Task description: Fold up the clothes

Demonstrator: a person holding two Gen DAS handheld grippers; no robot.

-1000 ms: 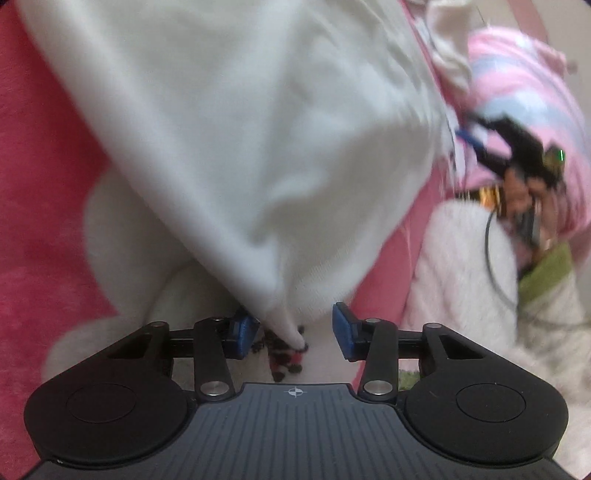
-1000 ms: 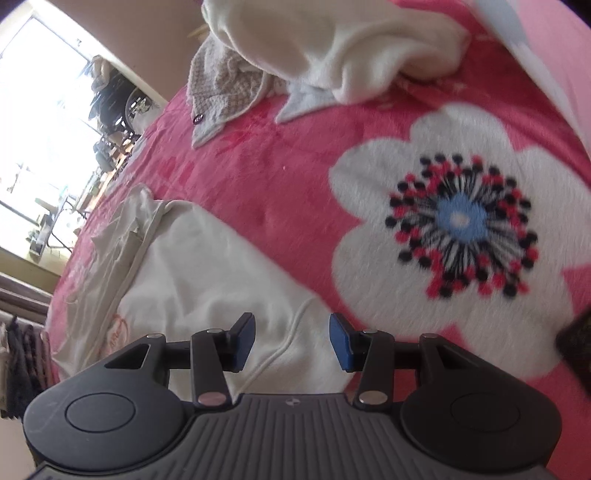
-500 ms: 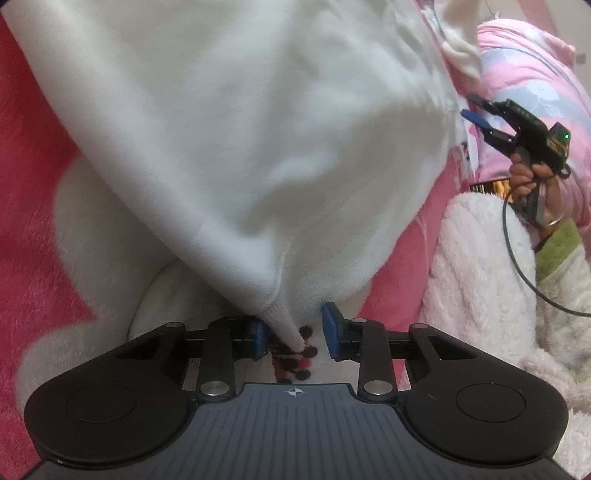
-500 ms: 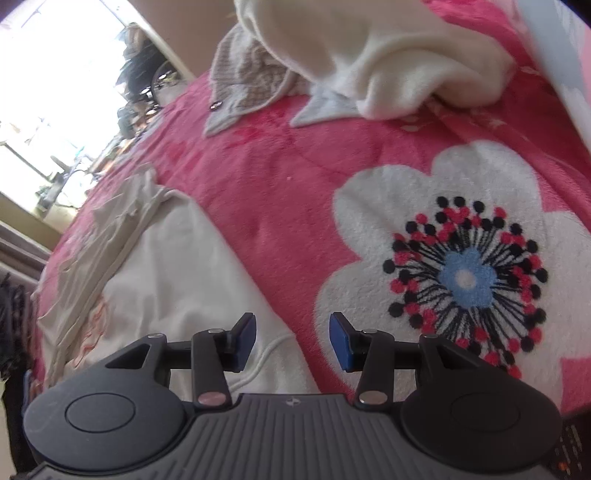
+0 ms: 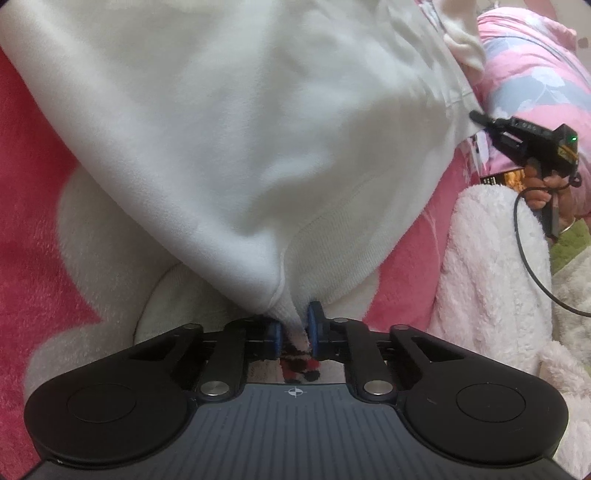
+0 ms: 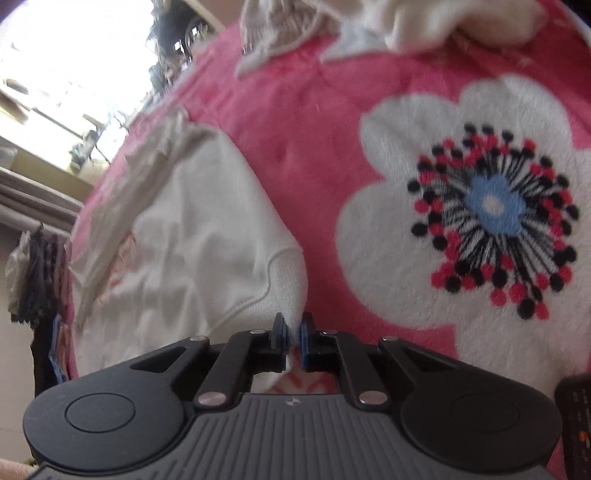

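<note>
A white sweatshirt (image 5: 258, 129) lies spread on a pink flowered blanket (image 5: 29, 221). My left gripper (image 5: 294, 332) has its jaws closing, and the blue pads press on the ribbed hem corner. In the right wrist view the same sweatshirt (image 6: 192, 236) stretches away to the left. There my right gripper (image 6: 293, 334) has its jaws closing too, pinching another ribbed hem corner between its pads. From the left wrist view, the right gripper (image 5: 476, 117) shows at the garment's far right edge, held by a person's hand (image 5: 546, 184).
A heap of cream clothes (image 6: 406, 22) and a grey-beige garment (image 6: 280, 40) lie at the blanket's (image 6: 295, 122) far end. A pink and blue quilt (image 5: 535, 74) and a fluffy white sleeve (image 5: 487, 258) sit at the right. A dark object (image 6: 576, 424) is at the lower right.
Both grippers went from open to pinched on the sweatshirt's hem corners. The right gripper sank and slid to the left onto the hem. The left gripper stayed in place.
</note>
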